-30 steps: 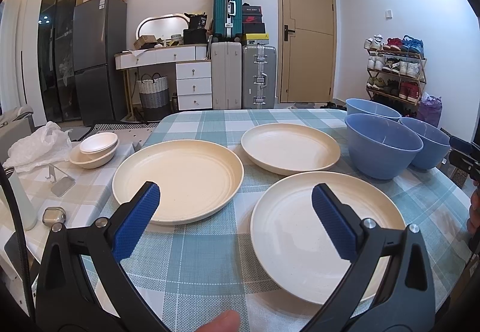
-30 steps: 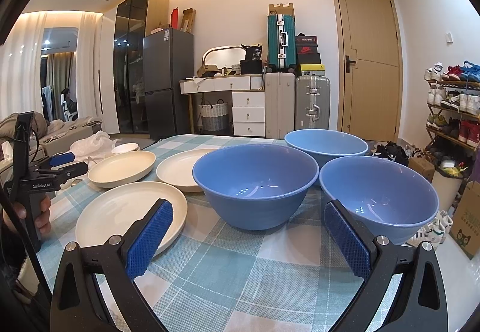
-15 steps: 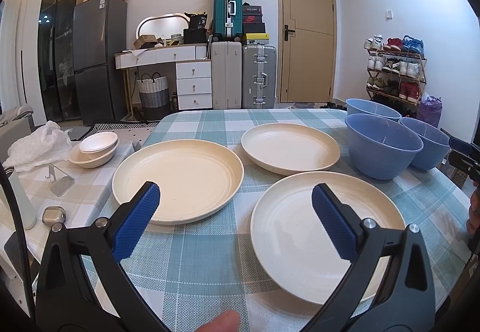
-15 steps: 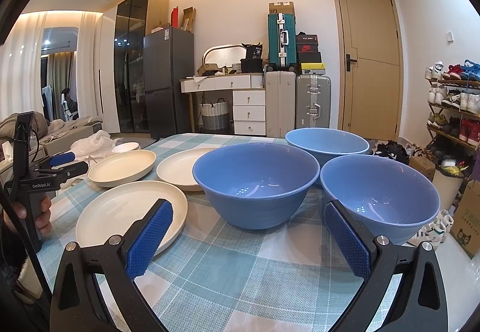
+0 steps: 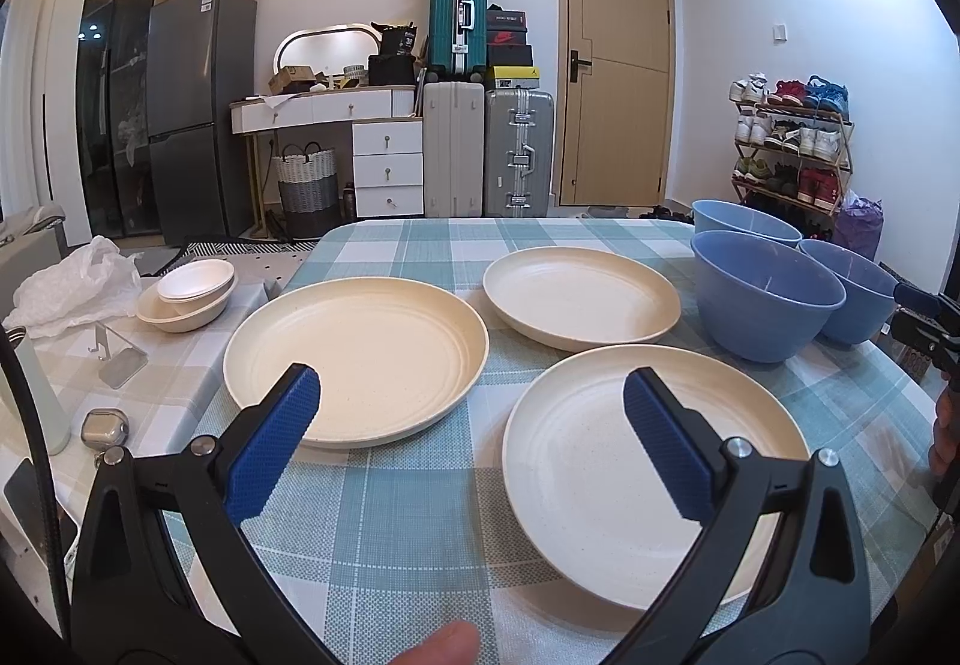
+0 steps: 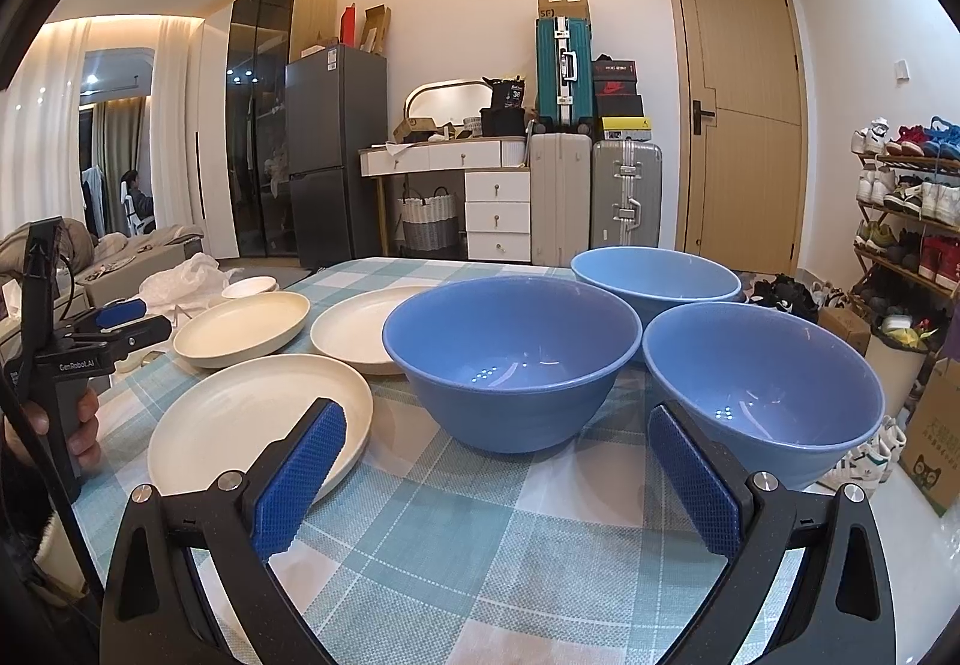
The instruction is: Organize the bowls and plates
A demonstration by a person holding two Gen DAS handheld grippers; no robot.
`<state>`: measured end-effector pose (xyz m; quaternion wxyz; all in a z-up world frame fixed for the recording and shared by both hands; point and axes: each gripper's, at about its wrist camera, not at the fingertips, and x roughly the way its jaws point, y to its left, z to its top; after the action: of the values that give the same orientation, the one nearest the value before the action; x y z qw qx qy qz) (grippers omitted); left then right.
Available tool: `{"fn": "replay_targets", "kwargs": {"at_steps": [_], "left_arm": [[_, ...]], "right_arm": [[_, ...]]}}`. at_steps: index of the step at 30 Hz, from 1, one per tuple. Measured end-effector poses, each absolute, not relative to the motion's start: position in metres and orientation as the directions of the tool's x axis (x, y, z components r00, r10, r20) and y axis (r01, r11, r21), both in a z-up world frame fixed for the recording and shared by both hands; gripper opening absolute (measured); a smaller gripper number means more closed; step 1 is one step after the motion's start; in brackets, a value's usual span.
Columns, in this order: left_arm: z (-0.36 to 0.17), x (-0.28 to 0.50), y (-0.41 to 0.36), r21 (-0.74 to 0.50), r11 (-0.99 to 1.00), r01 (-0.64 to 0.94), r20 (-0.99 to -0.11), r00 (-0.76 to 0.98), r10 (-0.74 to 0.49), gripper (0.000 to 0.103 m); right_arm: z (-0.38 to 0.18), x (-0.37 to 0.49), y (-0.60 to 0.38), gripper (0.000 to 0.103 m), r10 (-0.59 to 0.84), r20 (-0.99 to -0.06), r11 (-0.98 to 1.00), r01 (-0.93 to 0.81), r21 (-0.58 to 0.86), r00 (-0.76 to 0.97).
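Observation:
Three cream plates lie on the checked tablecloth: a left plate [image 5: 357,356], a far plate [image 5: 579,296] and a near plate [image 5: 654,461]. Three blue bowls stand to their right: a middle bowl [image 6: 510,359], a far bowl [image 6: 657,278] and a right bowl [image 6: 762,389]. My left gripper [image 5: 471,404] hangs open above the table's near edge, between the left and near plates, with nothing in it. My right gripper [image 6: 495,440] stands open and holds nothing, low in front of the middle and right bowls. The left gripper [image 6: 117,317] also shows at the left of the right wrist view.
A side table on the left holds small stacked white bowls [image 5: 186,293], a plastic bag [image 5: 72,284] and a metal stand [image 5: 117,356]. Suitcases [image 5: 486,149], a drawer unit [image 5: 387,167] and a shoe rack [image 5: 792,143] line the far wall.

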<state>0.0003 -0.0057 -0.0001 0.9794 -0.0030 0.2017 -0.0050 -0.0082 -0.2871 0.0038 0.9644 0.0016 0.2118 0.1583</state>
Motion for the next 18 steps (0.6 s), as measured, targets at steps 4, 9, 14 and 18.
{"fn": "replay_targets", "kwargs": {"at_steps": [4,9,14,18], "left_arm": [[0.0001,0.0004,-0.0048,-0.008,1.0,0.008,-0.397,0.918,-0.011,0.101],[-0.0002,0.0009,-0.0056,-0.007,1.0,0.012,-0.397,0.918,-0.014,0.101],[-0.0032,0.0024,-0.009,-0.009,1.0,0.012,-0.397,0.918,-0.015,0.101],[-0.0032,0.0027,-0.0089,-0.01,1.0,0.013,-0.396,0.918,-0.016,0.101]], "right_arm": [[0.0043,-0.0086,-0.2875,0.103,0.302,-0.408,0.951,-0.302,0.067,0.862],[0.0049,-0.0077,-0.2878,0.103,0.304,-0.409,0.951,-0.303,0.068,0.861],[0.0049,-0.0055,-0.2881,0.103,0.308,-0.419,0.949,-0.306,0.072,0.854],[0.0049,-0.0053,-0.2884,0.103,0.305,-0.415,0.95,-0.305,0.069,0.857]]}}
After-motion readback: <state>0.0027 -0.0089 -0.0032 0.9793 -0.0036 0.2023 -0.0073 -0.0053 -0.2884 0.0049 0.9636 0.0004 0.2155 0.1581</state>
